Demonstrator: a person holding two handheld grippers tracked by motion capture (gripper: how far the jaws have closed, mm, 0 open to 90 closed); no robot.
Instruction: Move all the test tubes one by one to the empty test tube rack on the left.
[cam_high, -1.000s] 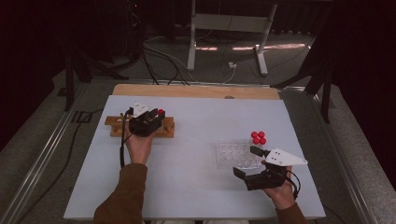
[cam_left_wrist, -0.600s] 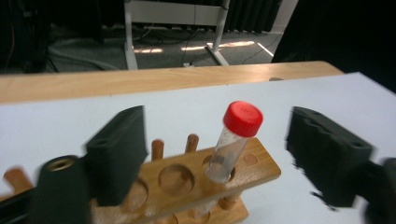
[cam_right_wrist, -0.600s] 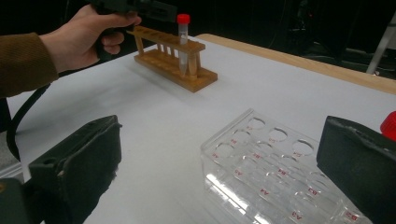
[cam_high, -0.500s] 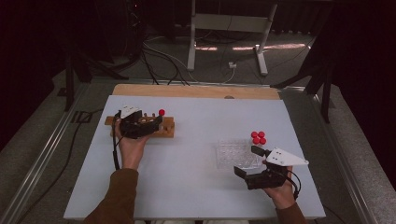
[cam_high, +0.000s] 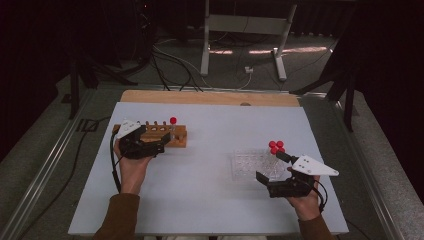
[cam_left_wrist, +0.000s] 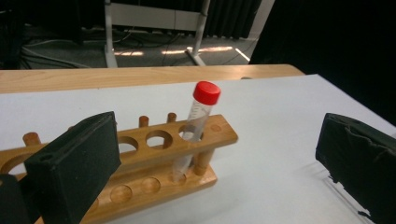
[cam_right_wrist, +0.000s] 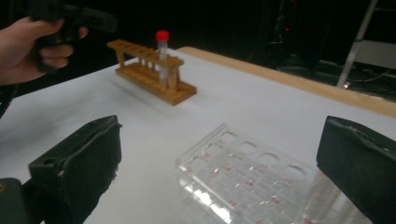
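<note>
The left tool (cam_left_wrist: 215, 154), jaws just opened wide and empty, faces the red-capped tube (cam_left_wrist: 195, 128) standing in the wooden rack (cam_left_wrist: 140, 161).

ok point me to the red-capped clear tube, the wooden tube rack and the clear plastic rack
red-capped clear tube (cam_left_wrist: 206, 92): left gripper view, on its red cap
wooden tube rack (cam_left_wrist: 224, 133): left gripper view, top bar's end
clear plastic rack (cam_right_wrist: 243, 179): right gripper view, its top plate
</note>
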